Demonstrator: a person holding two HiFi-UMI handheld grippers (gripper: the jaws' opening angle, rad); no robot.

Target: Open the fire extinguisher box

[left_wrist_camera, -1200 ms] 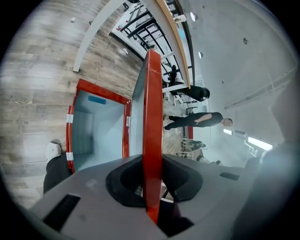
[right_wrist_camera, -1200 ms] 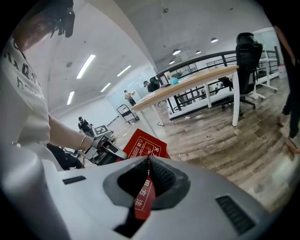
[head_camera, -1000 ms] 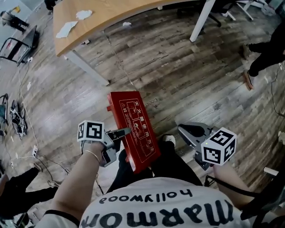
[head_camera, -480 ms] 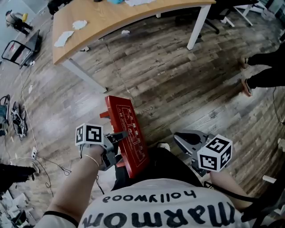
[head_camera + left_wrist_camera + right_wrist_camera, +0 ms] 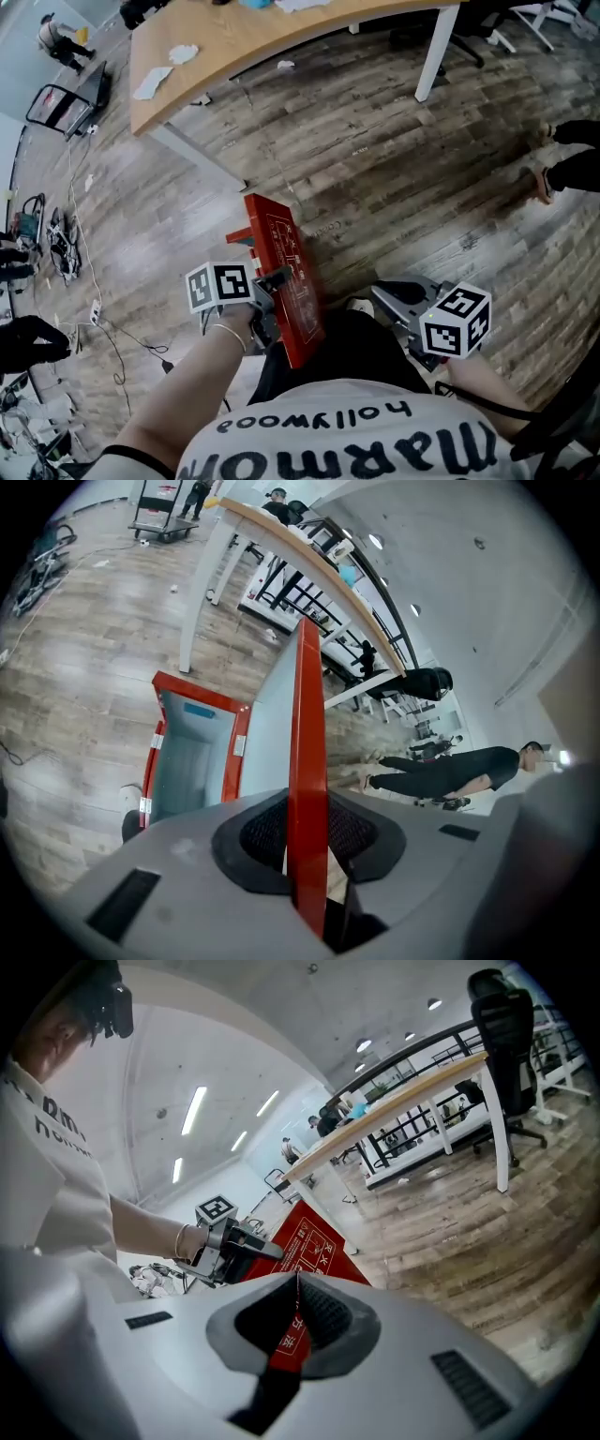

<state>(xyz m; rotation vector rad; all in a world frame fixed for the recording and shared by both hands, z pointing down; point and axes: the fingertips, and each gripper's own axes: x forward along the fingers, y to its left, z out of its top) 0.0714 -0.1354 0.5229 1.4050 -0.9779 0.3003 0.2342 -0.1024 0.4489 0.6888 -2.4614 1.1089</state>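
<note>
The red fire extinguisher box lid [image 5: 284, 272] stands steeply tilted on the wooden floor just ahead of me, its printed face turned to the right. My left gripper [image 5: 274, 287] is shut on the lid's left edge. In the left gripper view the thin red lid edge [image 5: 307, 724] runs straight up between the pads of the left gripper [image 5: 307, 850]. To its left the box body [image 5: 192, 752] lies open, red-rimmed with a grey inside. My right gripper [image 5: 405, 294] hangs apart to the right, shut and empty. In the right gripper view the right gripper [image 5: 297, 1290] points at the lid [image 5: 314, 1241].
A curved wooden desk [image 5: 244, 37] with white legs [image 5: 433, 52] stands beyond the box. Cables [image 5: 56, 234] and a cart [image 5: 66, 98] sit at the left. A person's feet [image 5: 567, 169] are at the right, and an office chair [image 5: 506, 1016] is near the desk.
The lid has swung up from a low slant to a steep tilt, with my left gripper still on its edge. The right gripper has hardly shifted.
</note>
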